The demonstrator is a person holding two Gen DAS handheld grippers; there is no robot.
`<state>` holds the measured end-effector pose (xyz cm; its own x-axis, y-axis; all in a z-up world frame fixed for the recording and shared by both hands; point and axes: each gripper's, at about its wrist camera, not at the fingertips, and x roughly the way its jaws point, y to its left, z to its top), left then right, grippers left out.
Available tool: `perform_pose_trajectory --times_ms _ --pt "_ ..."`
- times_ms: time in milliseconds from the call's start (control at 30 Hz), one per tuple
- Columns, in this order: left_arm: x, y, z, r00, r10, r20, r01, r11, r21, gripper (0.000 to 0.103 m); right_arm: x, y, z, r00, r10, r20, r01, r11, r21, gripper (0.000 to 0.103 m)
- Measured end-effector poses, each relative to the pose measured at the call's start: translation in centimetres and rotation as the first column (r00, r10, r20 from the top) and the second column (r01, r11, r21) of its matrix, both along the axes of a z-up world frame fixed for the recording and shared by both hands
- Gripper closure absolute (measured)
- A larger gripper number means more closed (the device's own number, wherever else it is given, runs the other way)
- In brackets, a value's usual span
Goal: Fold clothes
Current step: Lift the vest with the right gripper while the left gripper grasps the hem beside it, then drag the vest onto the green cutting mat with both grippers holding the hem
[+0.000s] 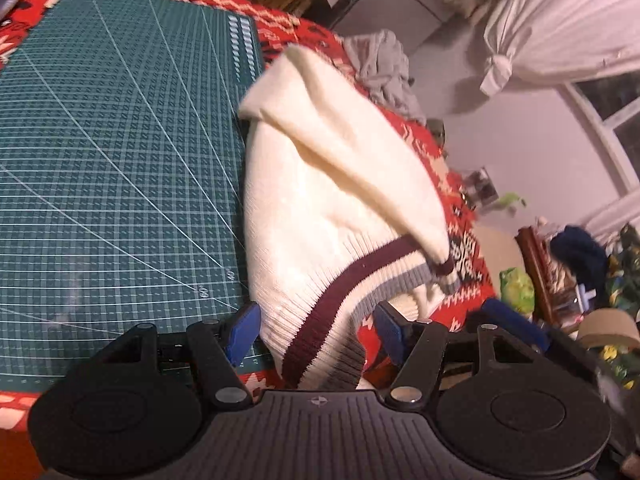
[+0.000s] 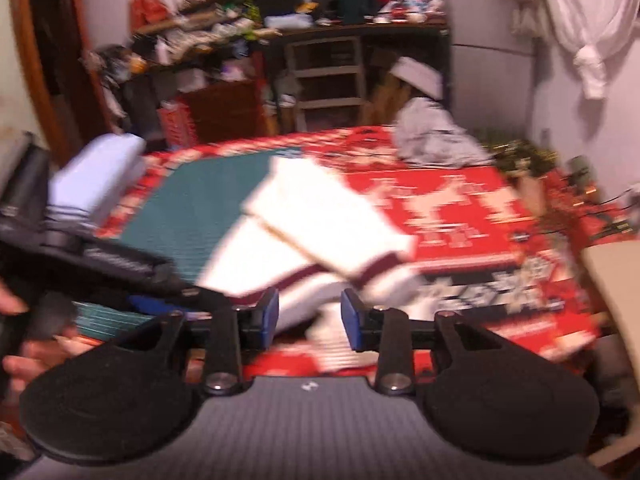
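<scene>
One table under a red patterned cloth (image 1: 436, 160) carries one green cutting mat (image 1: 120, 160). One cream sweater (image 1: 320, 200) with maroon and grey bands lies folded at the mat's 3 o'clock edge; one grey garment (image 1: 380, 64) sits crumpled at the sweater's 12 o'clock. The left claw (image 1: 316, 332) stands apart, the sweater's hem between its pads. The right claw (image 2: 308, 316) stands apart, gripping nothing.

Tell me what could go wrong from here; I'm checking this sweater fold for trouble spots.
The cream sweater lies half off the green mat, near the table edge, so it may slide off. Its hem sits between the open left tongs with the pads apart; closing may bunch the ribbing. The loose sleeve could flop and undo the fold.
</scene>
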<state>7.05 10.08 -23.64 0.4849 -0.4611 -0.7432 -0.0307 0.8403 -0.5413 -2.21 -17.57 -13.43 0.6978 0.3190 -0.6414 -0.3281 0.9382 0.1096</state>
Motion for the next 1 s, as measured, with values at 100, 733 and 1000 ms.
perform_pose_trajectory --times_ms 100,733,1000 --pt "0.3 -0.6 -0.6 1.000 -0.009 0.000 0.009 1.000 0.007 0.047 1.6 -1.0 -0.7 1.000 -0.021 0.010 0.022 0.996 -0.085 0.063" --pt "-2.6 3.4 3.1 0.991 0.007 0.135 -0.010 1.000 0.028 0.092 8.0 -1.7 3.0 0.986 -0.083 0.147 0.089 0.995 -0.034 0.094" --pt "-5.0 7.4 4.1 0.983 0.098 0.154 -0.082 0.991 -0.104 0.072 3.7 7.4 8.2 0.945 0.164 0.284 -0.158 0.986 -0.046 0.095"
